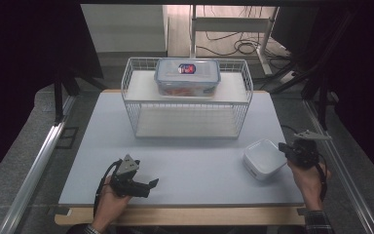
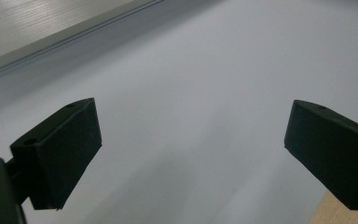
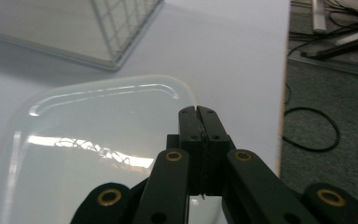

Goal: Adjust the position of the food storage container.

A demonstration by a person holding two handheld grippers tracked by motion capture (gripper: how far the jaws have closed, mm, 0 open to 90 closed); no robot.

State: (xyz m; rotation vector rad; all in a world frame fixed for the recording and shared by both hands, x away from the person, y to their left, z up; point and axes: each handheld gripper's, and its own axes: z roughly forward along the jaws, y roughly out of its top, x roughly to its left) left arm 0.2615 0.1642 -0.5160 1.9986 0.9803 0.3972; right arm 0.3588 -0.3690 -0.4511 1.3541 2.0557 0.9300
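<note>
Hovering at the right edge of the table (image 1: 102, 146), the right gripper (image 1: 283, 146) has its jaws pressed together on the rim of the white square dish (image 1: 264, 158), which sits near the table's right side. Over on the near left, the left gripper (image 1: 152, 184) rests low with its jaws wide apart, bare tabletop between them. Far back, a wire rack (image 1: 187, 114) carries a lidded plastic food box (image 1: 187, 77) on top.

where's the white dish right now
In the high view the white dish sits on the table at its right, front-right of the wire rack, its rim at the shut right gripper.
</note>
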